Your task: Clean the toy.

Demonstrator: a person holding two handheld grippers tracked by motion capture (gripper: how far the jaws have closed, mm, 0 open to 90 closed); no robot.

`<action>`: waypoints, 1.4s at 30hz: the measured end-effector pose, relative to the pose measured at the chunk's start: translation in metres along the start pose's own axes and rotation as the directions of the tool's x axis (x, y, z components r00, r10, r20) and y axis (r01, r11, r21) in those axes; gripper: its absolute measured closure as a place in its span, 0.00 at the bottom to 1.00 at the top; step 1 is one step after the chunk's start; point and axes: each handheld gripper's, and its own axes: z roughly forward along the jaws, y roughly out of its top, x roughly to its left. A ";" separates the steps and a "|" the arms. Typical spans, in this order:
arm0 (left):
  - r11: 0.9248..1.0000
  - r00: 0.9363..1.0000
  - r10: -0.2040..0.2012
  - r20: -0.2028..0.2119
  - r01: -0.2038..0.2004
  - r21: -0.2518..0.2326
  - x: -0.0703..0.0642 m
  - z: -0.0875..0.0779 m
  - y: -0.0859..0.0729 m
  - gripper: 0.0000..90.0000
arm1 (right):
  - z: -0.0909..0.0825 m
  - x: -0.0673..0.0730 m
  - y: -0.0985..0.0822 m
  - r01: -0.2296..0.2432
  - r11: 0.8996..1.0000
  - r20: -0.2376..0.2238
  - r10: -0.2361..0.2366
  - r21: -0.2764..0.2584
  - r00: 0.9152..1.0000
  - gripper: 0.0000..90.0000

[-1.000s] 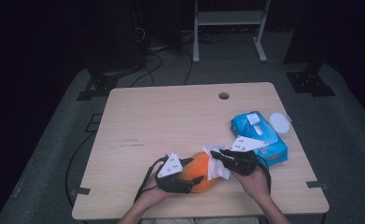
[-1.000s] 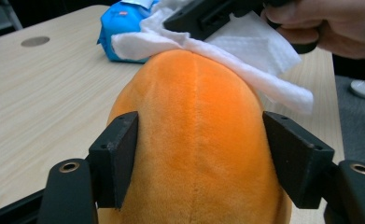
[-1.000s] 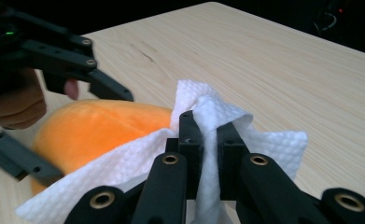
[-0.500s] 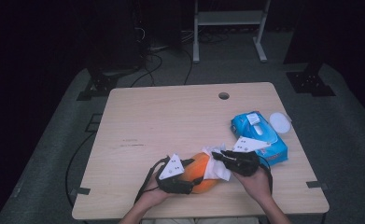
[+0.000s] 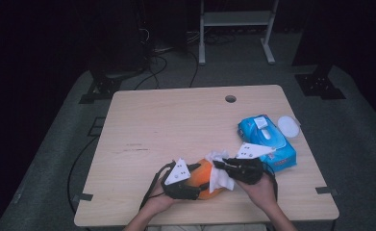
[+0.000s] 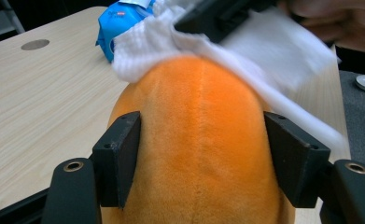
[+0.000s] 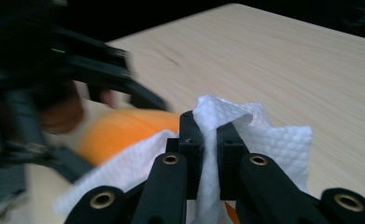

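Observation:
An orange plush toy [image 5: 206, 179] lies near the table's front edge, and my left gripper [image 5: 190, 185] is shut on it; both pads press its sides [image 6: 203, 154]. My right gripper [image 5: 220, 167] is shut on a white wipe [image 5: 221, 172], pinched between its fingertips [image 7: 210, 135]. The wipe [image 6: 245, 51] drapes over the far end of the orange plush toy [image 7: 124, 128], with the right gripper's jaws lying on top of it.
A blue pack of wipes [image 5: 267, 139] lies just right of my right hand, also seen behind the toy [image 6: 119, 23]. A white round lid [image 5: 288, 126] sits at the table's right edge. A cable hole [image 5: 230, 98] is at the back of the table.
The right gripper with the wipe has shifted slightly over the toy. The left gripper and the toy have stayed where they were.

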 end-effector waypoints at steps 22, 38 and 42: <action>0.999 0.999 -0.012 0.034 0.013 -0.039 0.004 -0.003 0.001 0.21 | -0.002 -0.013 -0.008 0.023 0.999 0.046 -0.025 0.038 0.999 0.93; 0.999 1.000 0.025 -0.013 -0.024 0.023 -0.003 -0.001 0.005 0.42 | -0.002 0.011 0.006 0.043 0.999 -0.021 -0.043 -0.012 0.999 0.93; 0.999 0.999 0.044 -0.016 -0.043 0.024 -0.005 0.001 0.007 0.43 | 0.006 0.031 0.010 0.135 0.991 -0.029 -0.134 0.016 0.991 0.93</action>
